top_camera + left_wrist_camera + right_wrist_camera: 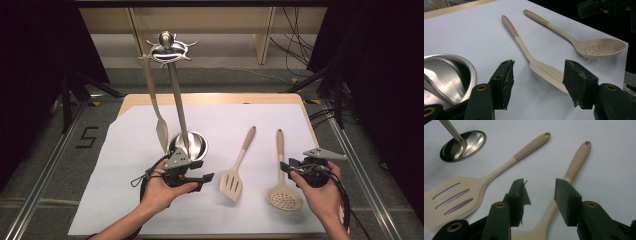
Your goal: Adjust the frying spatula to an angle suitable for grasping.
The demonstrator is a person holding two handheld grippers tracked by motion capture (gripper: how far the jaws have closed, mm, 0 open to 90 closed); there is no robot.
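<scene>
The right gripper [540, 195] hovered with jaws apart astride the beige skimmer spoon's slim handle [574, 165], which lay flat beneath them; a square, centred closing would probably hold best.

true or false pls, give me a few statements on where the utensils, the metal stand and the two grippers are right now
1. The slotted spatula lies flat on the white sheet. True.
2. The skimmer spoon hangs from the metal stand. False: it lies on the sheet, right of the spatula.
3. One beige spoon hangs from the stand's top ring. True.
4. The right gripper is clamped shut on the skimmer's handle. False: its jaws stand open on either side of the handle, not pressing it.
5. The left gripper has open jaws, pointed toward the spatula's blade. True.
</scene>
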